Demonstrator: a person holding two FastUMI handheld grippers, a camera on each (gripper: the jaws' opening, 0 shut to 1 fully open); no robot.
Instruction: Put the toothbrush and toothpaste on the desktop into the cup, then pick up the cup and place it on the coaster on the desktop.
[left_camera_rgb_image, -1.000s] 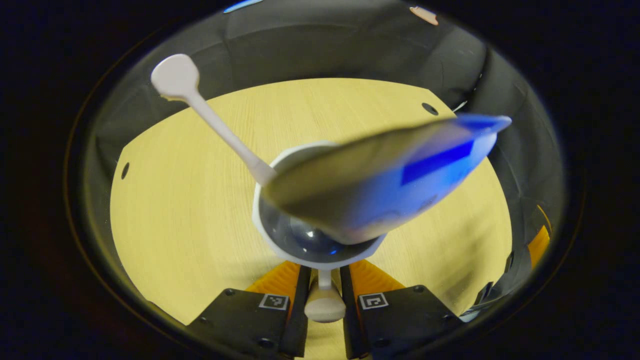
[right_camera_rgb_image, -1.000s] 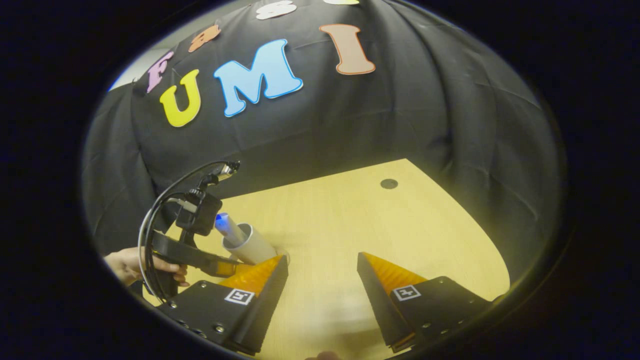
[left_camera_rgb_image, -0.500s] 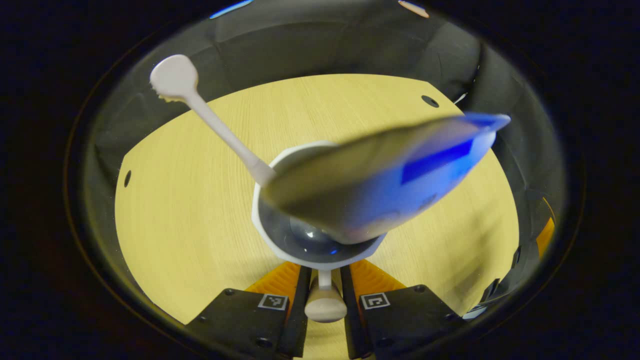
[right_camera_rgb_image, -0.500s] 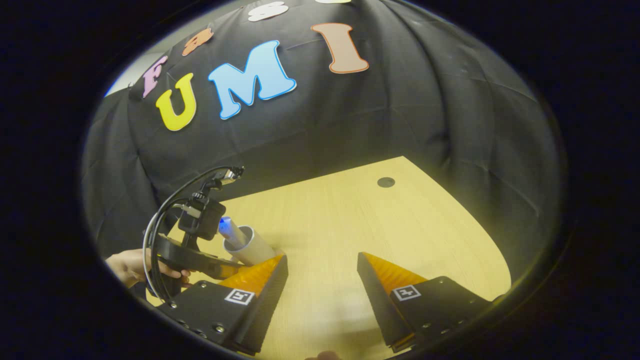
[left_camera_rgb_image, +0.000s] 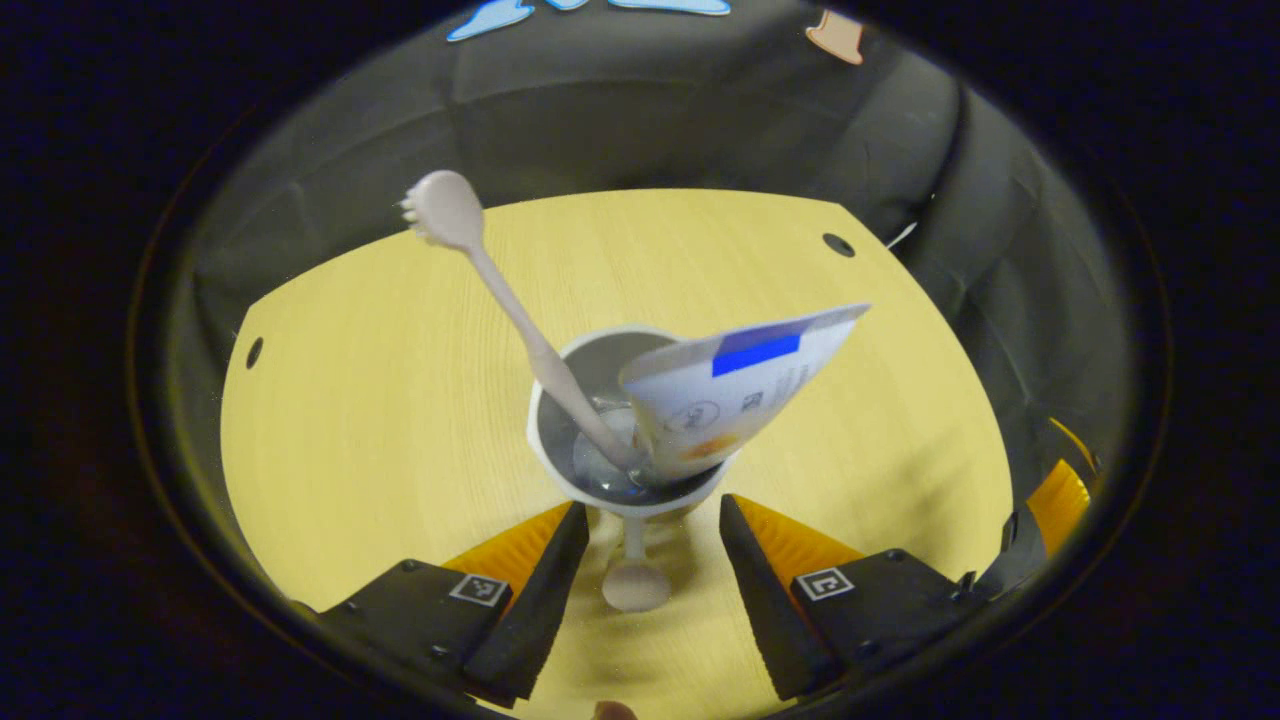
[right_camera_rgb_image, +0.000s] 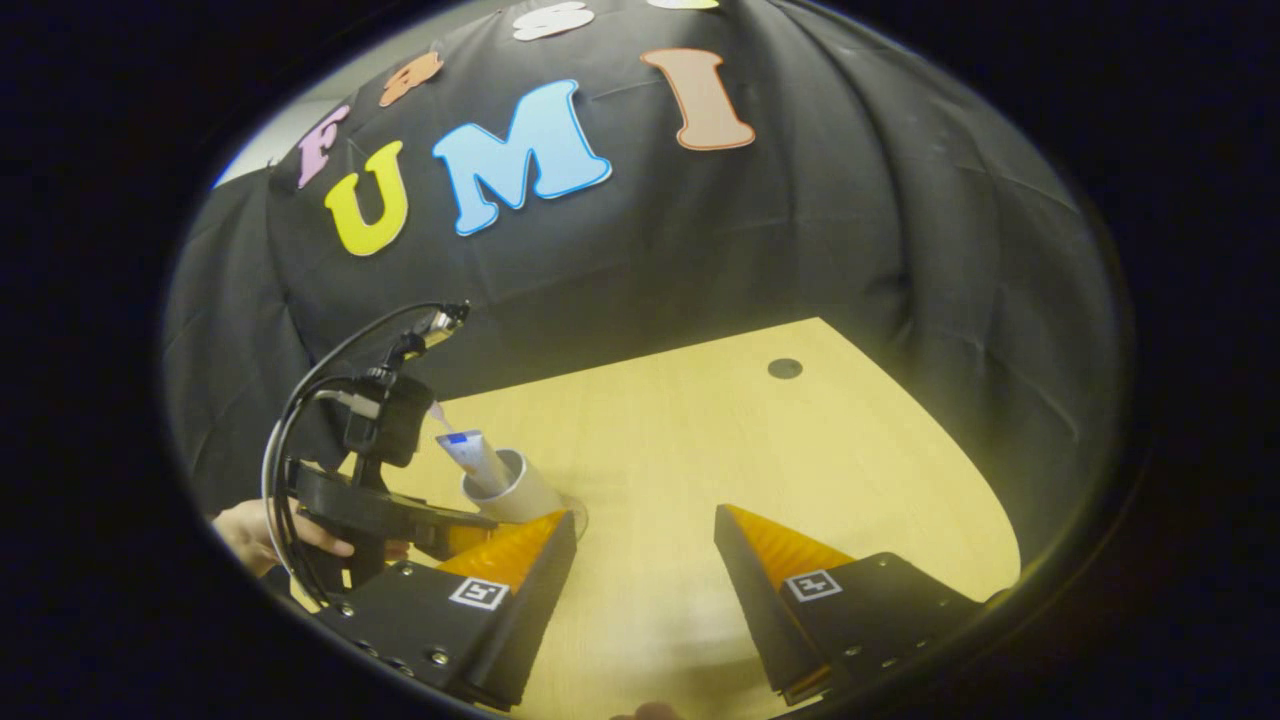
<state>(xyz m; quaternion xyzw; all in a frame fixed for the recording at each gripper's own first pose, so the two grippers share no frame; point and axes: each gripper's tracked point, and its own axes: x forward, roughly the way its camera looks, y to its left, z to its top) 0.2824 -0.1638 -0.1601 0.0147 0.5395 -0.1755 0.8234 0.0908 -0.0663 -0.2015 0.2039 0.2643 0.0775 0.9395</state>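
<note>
**Left gripper view: cup loaded and top-heavy, claw open around its handle**

Left gripper view looks down into the white cup (left_camera_rgb_image: 548, 470), which stands upright on the desktop (left_camera_rgb_image: 350, 420). The toothbrush (left_camera_rgb_image: 520, 320) and the toothpaste (left_camera_rgb_image: 730, 390) both stand in it, leaning apart, one to each side. The left gripper (left_camera_rgb_image: 652, 505) is spread wide and holds nothing. Its fingers sit either side of the cup's small knobbed handle (left_camera_rgb_image: 635, 585), clear of it.

In the right gripper view the right gripper (right_camera_rgb_image: 643, 512) hangs wide open and empty over bare desktop, well to the side of the cup (right_camera_rgb_image: 530, 490).

I cannot make out the coaster from where I stand, so I can't say whether the cup sits on it (that matters for what is left).

The risk I'd watch is the load. Both items stick out far above the rim, so I'd expect a nudge from either open finger to rock the cup. A grip on that thin handle alone could let the cup swing or tilt. Then the tube could slide out, or the brush could lever the whole cup over.
</note>
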